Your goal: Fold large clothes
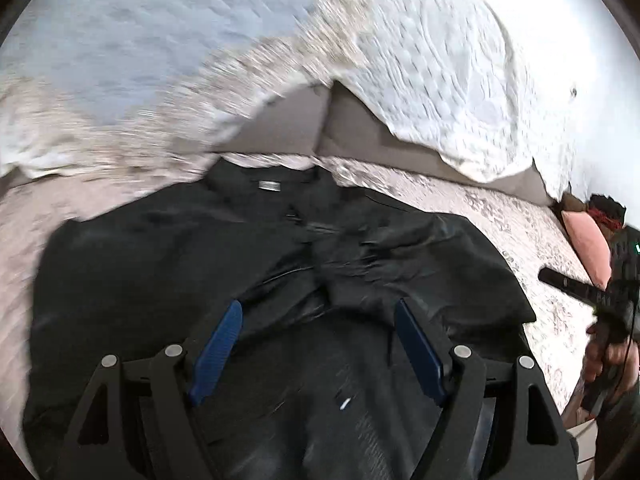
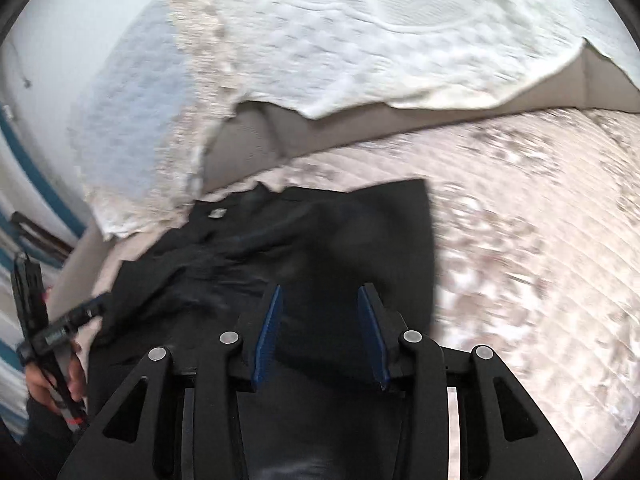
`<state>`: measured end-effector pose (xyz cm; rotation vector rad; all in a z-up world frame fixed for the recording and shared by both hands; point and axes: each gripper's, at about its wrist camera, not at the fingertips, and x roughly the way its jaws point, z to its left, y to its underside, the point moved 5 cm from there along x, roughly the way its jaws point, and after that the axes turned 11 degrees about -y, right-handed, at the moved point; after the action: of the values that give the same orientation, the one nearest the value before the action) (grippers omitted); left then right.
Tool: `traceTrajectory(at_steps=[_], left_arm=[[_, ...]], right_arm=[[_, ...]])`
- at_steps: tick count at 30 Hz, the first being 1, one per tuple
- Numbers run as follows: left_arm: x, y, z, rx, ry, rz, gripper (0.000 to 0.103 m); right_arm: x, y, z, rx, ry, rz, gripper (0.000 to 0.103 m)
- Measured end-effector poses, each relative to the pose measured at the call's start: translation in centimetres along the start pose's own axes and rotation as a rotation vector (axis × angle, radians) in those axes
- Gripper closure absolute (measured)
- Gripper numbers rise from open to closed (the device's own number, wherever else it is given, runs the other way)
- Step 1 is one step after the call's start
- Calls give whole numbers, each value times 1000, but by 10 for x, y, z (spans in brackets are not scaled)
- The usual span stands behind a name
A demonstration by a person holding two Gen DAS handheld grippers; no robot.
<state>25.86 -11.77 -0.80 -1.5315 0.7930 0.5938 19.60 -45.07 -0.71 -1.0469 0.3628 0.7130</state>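
— Black cloth is seen straight ahead of both grippers: a shirt (image 1: 248, 264) spread on the bed (image 2: 520, 240), collar and label at the far end, hem nearest the cameras. Which way does its long axis run?

— Away from the grippers, toward the white quilt (image 1: 460, 80) draped over the headboard. One side panel is already laid over the middle, so the right edge is seen as a straight fold.

— And the grippers?

— The left gripper (image 1: 316, 320) is held wide open above the lower middle, nothing between its pads. The right gripper (image 2: 320, 300) is part open, over the folded panel, also empty.

— Which is judged nearer the unfolded side?

— The left; the loose sleeve lies on its side. A pink cushion (image 1: 584, 248) is seen at the bed's right.
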Motion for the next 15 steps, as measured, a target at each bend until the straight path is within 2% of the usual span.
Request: traceTrajectory(at_steps=[3,4,6,7,11,13,14,15], left_arm=[[44,-10,-20,20,-10,64,23],[55,-11,-22,18,-23,84,27],[69,-12,-27,8,-36,113,42],[70,-13,-28,2,-37,114,44],[48,-24,-41,-2,23,11,44],[52,-27,-48,22,23,12,44],[60,-26,-52,44,9,29,44],[72,-23,-54,65,-8,59,44]], right_arm=[[7,8,-20,-9,58,25,62],[10,9,-26,-9,72,33,62],[16,12,-36,-4,97,38,62],[16,12,-39,-7,93,27,62],[19,13,-47,-32,72,-4,62],[34,20,-60,-30,127,60,62],[46,27,-74,5,146,120,63],[51,31,-83,38,147,138,67]])
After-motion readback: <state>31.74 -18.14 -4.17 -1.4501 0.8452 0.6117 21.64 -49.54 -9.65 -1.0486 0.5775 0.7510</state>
